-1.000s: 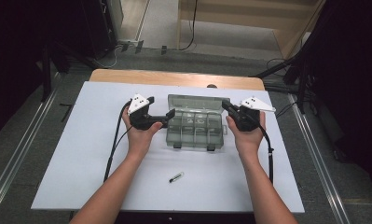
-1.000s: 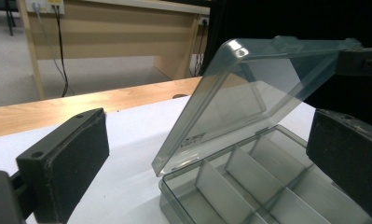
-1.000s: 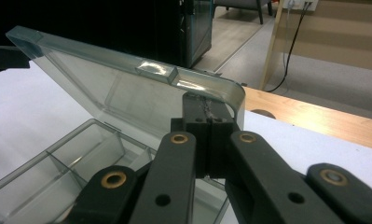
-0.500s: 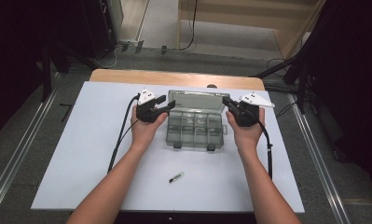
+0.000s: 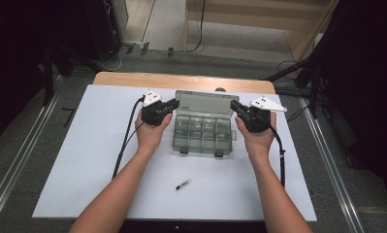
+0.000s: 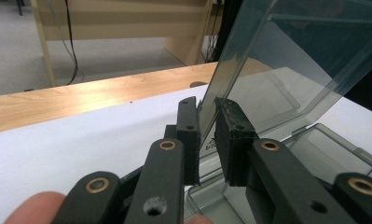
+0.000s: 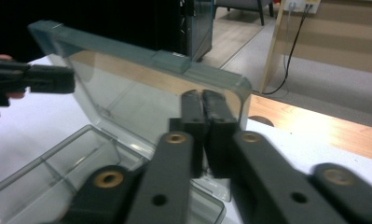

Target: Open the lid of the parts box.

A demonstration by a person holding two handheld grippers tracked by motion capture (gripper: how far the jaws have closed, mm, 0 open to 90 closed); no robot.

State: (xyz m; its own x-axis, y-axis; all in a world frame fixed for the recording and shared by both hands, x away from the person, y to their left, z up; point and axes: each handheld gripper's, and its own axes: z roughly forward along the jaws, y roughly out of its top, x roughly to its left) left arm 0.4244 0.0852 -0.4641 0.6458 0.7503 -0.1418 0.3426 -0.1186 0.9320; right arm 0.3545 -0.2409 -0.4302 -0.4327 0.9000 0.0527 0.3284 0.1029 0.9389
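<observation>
A clear grey compartment box (image 5: 203, 133) sits on the white mat with its lid (image 5: 203, 101) raised at the back. My left gripper (image 5: 174, 103) is at the lid's left edge. Its jaws have just been closing, and in the left gripper view (image 6: 207, 126) the pads press on the lid (image 6: 291, 70) from both sides. My right gripper (image 5: 234, 106) is shut on the lid's right edge. The right gripper view (image 7: 203, 105) shows its jaws together on the lid's (image 7: 127, 79) rim, with the left gripper (image 7: 48, 77) at the far side.
A small dark stick-like item (image 5: 183, 184) lies on the white mat (image 5: 84, 160) in front of the box, between my forearms. A wooden table edge (image 5: 133, 78) runs behind the mat. Metal rails border the table left and right.
My left gripper moved right onto the lid's left edge and its wide-open jaws closed on it. The right gripper stayed on the right edge.
</observation>
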